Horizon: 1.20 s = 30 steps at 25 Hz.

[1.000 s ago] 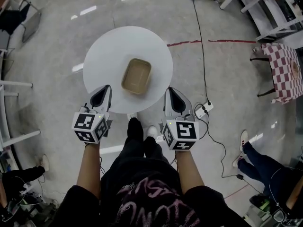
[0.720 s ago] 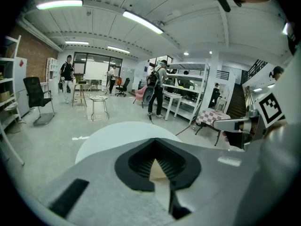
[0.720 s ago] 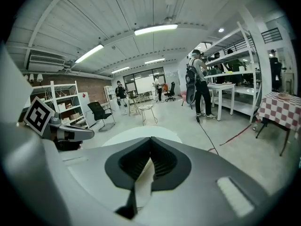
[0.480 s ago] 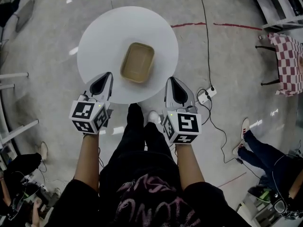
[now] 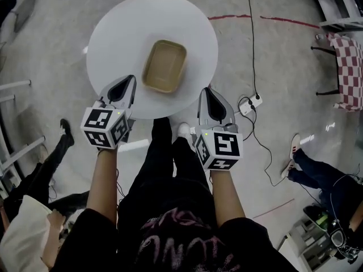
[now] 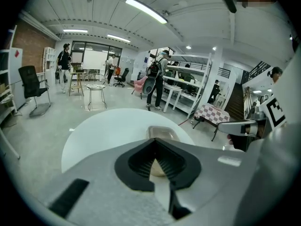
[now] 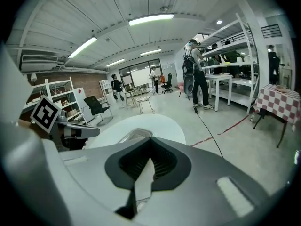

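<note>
A round white table point(image 5: 119, 33) stands on the grey floor ahead of me, with a shallow tan container point(image 5: 164, 66) lying near its middle. My left gripper point(image 5: 128, 81) hovers over the table's near left edge, jaws shut with nothing in them. My right gripper point(image 5: 206, 91) is level with the near right edge, also shut and empty. In the left gripper view the container point(image 6: 162, 133) shows just past the left gripper point(image 6: 155, 144) on the table point(image 6: 103, 133). Past the right gripper point(image 7: 150, 142), the right gripper view shows the container point(image 7: 134, 135) and table point(image 7: 160, 126).
A power strip point(image 5: 250, 103) and a black cable point(image 5: 252, 50) lie on the floor to the right. A checkered table point(image 5: 347, 67) stands far right. One person point(image 5: 34, 208) is at lower left, another person's legs point(image 5: 315, 177) at right. Shelves and benches point(image 7: 225, 84) line the room.
I have moved closer to the table; both grippers now reach its near edge and the container has come into both gripper views. A person has walked in at lower left.
</note>
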### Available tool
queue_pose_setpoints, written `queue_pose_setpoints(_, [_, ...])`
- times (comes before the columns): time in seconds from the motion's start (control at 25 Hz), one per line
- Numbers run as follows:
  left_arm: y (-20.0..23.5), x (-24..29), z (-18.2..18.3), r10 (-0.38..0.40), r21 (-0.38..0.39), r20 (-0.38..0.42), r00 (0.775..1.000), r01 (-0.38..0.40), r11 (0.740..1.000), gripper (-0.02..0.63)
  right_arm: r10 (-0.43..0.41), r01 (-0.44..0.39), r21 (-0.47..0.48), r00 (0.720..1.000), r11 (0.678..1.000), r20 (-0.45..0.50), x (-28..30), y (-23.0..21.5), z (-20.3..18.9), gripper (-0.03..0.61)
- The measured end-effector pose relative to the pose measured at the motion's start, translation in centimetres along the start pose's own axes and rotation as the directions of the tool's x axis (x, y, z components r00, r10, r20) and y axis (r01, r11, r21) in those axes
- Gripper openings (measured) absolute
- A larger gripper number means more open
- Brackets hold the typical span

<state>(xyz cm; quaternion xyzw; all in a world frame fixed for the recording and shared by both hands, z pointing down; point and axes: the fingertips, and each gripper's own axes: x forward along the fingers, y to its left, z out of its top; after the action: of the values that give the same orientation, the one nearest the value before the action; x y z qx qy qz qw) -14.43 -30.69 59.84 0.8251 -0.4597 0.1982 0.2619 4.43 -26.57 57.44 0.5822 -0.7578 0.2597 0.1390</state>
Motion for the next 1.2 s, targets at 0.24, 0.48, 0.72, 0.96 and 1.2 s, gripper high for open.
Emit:
queue_pose_setpoints(0.24, [1.1, 2.2, -1.6, -0.028, -0.011, -0.056, 0.998, 0.027, 1.000, 0.063, -0.015, 0.016, 0.011, 1.000, 1.000, -0.023, 0.4, -0.4, -1.5, -0.002])
queue_pose_setpoints(0.48, [2.7, 4.6, -3.3, -0.045, -0.023, -0.104, 0.994, 0.043, 0.999, 0.092, -0.047, 0.048, 0.022, 0.998, 0.999, -0.047, 0.9, -1.3, -3.1, -0.002])
queue_pose_setpoints(0.72, [3.3, 6.2, -4.1, -0.060, -0.027, -0.132, 0.989, 0.057, 0.998, 0.095, -0.074, 0.077, 0.035, 0.995, 0.996, -0.072, 1.0, -2.5, -4.2, -0.002])
queue_pose_setpoints(0.96, [3.3, 7.4, -4.7, -0.063, 0.015, -0.178, 0.982, 0.067, 0.998, 0.089, -0.084, 0.088, 0.046, 0.993, 0.995, -0.082, 1.6, -3.3, -4.7, -0.002])
queue_pose_setpoints(1.2, [3.2, 8.8, -4.8, -0.089, -0.023, -0.184, 0.979, 0.086, 0.996, 0.078, -0.083, 0.088, 0.049, 0.992, 0.995, -0.093, 2.9, -4.1, -4.9, -0.002])
